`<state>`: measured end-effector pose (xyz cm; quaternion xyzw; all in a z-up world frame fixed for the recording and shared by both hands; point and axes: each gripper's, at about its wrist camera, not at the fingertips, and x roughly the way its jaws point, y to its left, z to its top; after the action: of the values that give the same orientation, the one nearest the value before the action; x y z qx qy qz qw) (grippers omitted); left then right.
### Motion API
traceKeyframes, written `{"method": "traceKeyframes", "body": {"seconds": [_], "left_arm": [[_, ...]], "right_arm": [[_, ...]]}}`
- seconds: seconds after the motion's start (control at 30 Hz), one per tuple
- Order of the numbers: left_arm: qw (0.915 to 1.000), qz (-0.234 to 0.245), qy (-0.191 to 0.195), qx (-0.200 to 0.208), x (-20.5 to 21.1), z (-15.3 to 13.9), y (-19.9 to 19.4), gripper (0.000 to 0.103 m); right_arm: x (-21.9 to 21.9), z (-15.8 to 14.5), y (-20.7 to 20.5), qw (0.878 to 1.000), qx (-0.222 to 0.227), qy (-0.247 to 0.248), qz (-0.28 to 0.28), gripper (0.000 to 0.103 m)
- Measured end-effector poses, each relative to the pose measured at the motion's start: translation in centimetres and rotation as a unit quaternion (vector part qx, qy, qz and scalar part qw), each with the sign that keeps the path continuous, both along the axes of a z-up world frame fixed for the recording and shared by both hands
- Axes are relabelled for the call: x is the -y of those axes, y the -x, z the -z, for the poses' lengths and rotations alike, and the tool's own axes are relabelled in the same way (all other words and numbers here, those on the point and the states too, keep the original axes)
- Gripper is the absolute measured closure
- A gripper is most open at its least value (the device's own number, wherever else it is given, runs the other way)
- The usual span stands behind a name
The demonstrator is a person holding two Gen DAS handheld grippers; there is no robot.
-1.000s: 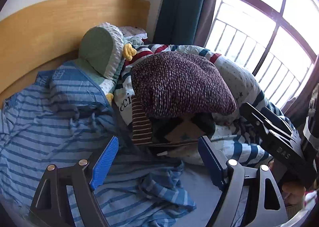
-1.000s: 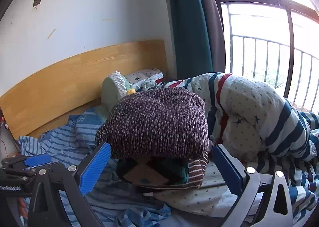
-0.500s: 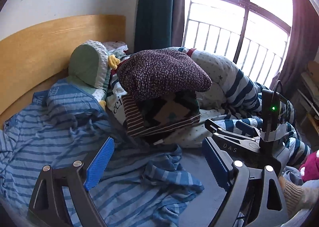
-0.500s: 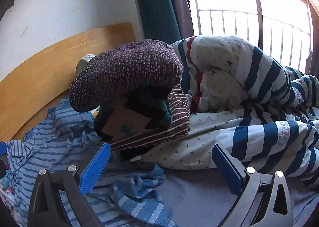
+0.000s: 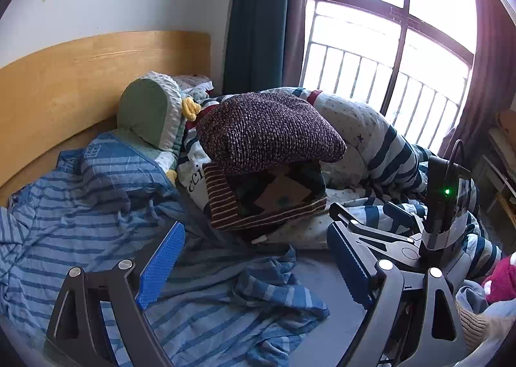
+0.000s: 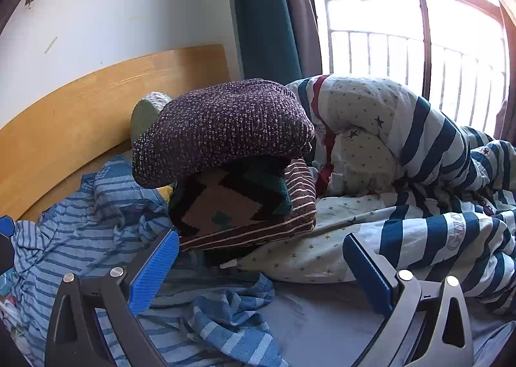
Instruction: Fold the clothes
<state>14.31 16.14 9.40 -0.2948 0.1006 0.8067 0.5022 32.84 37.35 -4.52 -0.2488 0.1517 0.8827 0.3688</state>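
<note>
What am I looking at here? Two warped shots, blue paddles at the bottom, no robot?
No robot: a person holds a two-finger hand-held gripper in each hand, each with a fisheye camera looking along its fingers. The blue paddles are the finger pads. One picture is from the left hand-held gripper, the other from the right hand-held gripper; the right one also shows in the left view. Both are open and hold nothing. On the bed lies a crumpled blue striped shirt, behind it a stack of folded sweaters resting against a striped duvet, with a green pillow by the headboard.
</note>
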Motion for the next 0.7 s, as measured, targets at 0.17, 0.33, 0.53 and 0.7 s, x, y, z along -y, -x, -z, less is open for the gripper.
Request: {"method": "traceKeyframes", "body": {"seconds": [0.17, 0.33, 0.53, 0.7], "left_arm": [[0.9999, -0.002, 0.011, 0.009, -0.1, 0.6, 0.2, 0.014], [0.9997, -0.009, 0.018, 0.015, -0.2, 0.9, 0.6, 0.014], [0.9995, -0.005, 0.028, 0.014, -0.4, 1.4, 0.4, 0.014], [0.9997, -0.007, 0.019, 0.013, -0.3, 1.2, 0.5, 0.014]], "right_arm": [[0.6, 0.9, 0.4, 1.0, 0.016, -0.002, -0.01, 0.0], [1.7, 1.7, 0.8, 0.999, 0.026, -0.006, -0.028, 0.0], [2.7, 2.5, 1.2, 0.998, 0.045, -0.019, -0.035, 0.0], [2.6, 2.5, 1.0, 0.998, 0.043, -0.019, -0.033, 0.0]]}}
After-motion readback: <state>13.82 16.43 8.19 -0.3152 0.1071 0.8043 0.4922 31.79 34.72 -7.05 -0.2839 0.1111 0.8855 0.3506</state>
